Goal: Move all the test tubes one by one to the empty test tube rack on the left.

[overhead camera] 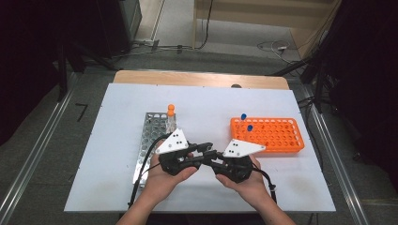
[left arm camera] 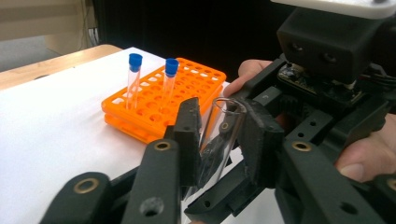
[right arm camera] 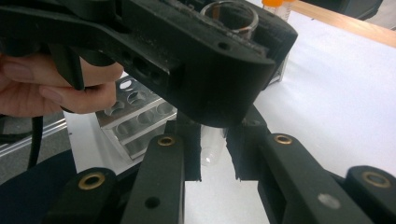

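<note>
Clear glass tube [left arm camera: 218,135] sits pinched between both grippers, left gripper [left arm camera: 219,140] and right gripper [right arm camera: 214,154], at six o'clock on the table [overhead camera: 117,140]; likely a handover, so one must let go next

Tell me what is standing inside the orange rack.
Two clear tubes with blue caps stand upright in holes near one end of the orange rack. The other holes on its top look empty. The tubes' lower ends are hidden inside the rack, and a gripper covers its near corner.
</note>
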`<state>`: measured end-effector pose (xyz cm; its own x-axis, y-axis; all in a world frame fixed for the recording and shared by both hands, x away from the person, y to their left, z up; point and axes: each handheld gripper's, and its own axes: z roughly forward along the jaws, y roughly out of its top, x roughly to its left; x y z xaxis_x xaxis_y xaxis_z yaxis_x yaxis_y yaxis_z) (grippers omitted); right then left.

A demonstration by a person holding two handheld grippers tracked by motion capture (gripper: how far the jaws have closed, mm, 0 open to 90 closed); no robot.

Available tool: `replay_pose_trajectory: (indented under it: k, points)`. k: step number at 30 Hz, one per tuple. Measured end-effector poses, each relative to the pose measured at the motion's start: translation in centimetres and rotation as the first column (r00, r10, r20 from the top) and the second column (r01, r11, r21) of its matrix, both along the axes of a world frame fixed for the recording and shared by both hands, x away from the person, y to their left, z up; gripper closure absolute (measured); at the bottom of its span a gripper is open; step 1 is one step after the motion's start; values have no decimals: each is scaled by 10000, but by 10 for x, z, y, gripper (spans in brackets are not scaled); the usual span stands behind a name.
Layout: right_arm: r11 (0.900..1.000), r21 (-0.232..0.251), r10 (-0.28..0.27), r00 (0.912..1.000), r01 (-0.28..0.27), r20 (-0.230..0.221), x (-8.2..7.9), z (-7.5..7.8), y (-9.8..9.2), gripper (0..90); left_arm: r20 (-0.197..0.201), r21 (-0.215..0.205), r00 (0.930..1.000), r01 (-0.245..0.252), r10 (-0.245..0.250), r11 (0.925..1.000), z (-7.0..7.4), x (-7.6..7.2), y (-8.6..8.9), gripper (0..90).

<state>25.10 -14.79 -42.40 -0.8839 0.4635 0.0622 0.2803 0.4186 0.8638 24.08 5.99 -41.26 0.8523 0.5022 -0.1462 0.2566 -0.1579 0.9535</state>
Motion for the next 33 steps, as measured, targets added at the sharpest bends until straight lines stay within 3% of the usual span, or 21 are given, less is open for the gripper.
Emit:
replay_pose_trajectory:
  k: [11, 16, 19, 20, 21, 22, 24, 27, 29, 33]
  points:
    - [9999, 132, 23, 9995, -19, -306, 2, -2, 0, 737, 342, 251, 9992, -235, 226, 9994, -2, -1, 0, 742]
    - [9998, 179, -66, 9997, 71, -253, 3, 0, 0, 733, 637, 72, 9969, -476, 471, 9988, -2, -1, 4, 766]
    - [10000, -38, -70, 9999, 70, 80, 2, 0, 2, 731, 881, 358, 9947, -569, 535, 9977, -2, -1, 5, 767]
    - [9999, 62, -93, 9999, 93, -68, 4, 0, 4, 726, 930, 490, 9933, -728, 680, 9961, -2, -1, 6, 767]
    - [9999, 27, -164, 9994, 165, -290, 5, -1, 6, 701, 821, 509, 9913, -1068, 1024, 9930, -1, 0, 9, 767]
    - [9991, -328, -283, 9993, 275, -231, 4, -1, 8, 633, 638, 236, 9915, -1153, 1136, 9930, -1, 2, 12, 767]
    - [9970, -711, -324, 9994, 313, -139, 6, -3, 14, 473, 604, 123, 9867, -1518, 1508, 9883, 2, 5, 17, 767]
    - [9994, -135, -310, 9980, 303, -555, 14, -6, 9, 321, 666, -24, 9820, -1771, 1769, 9842, 7, 8, 28, 767]
    - [9994, -37, -335, 9989, 334, -316, 15, -5, 2, 244, 583, -115, 9794, -1930, 1933, 9811, 7, 9, 36, 767]
    - [9962, 464, -729, 9972, 736, -174, 15, 1, -21, 173, 625, -241, 9709, -2300, 2310, 9729, 10, 11, 49, 767]
